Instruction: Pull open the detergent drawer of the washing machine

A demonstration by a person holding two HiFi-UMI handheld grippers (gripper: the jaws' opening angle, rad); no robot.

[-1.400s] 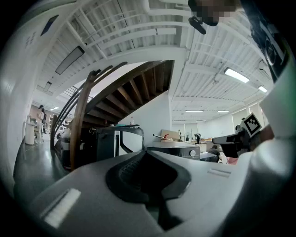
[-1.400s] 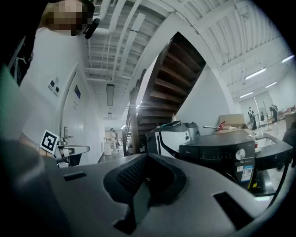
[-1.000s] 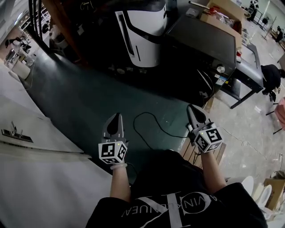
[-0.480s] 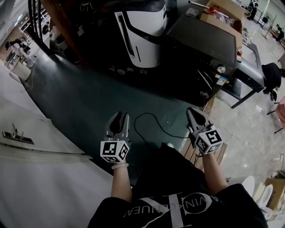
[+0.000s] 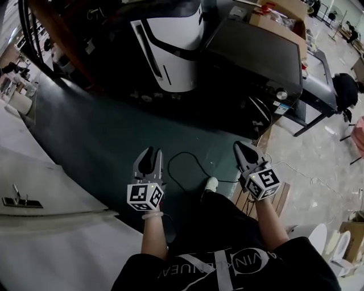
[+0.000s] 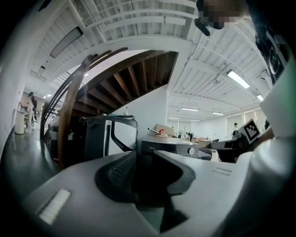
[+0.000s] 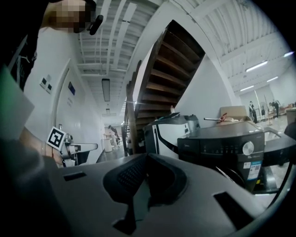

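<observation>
The washing machine (image 5: 257, 52) is a dark front-loader at the upper right of the head view, well beyond both grippers. Its silver dial (image 7: 248, 147) and control panel face the right gripper view. The detergent drawer is too dark to pick out. The machine also shows small and distant in the left gripper view (image 6: 169, 147). My left gripper (image 5: 150, 154) hangs over the green floor; its jaws have just been opening and stand apart with nothing between them. My right gripper (image 5: 240, 147) points at the machine, its tips together and empty.
A white-and-black appliance (image 5: 170, 51) stands left of the machine under a wooden staircase (image 7: 175, 65). Cardboard boxes (image 5: 280, 16) lie on and behind the machine. A black cable (image 5: 187, 166) loops on the floor. A white counter (image 5: 51, 187) runs along the left; a wooden pallet (image 5: 243, 200) sits below my right hand.
The left jaws went from closed to apart. Both grippers and the view moved forward toward the machines. A white shoe has stepped into view between the grippers.
</observation>
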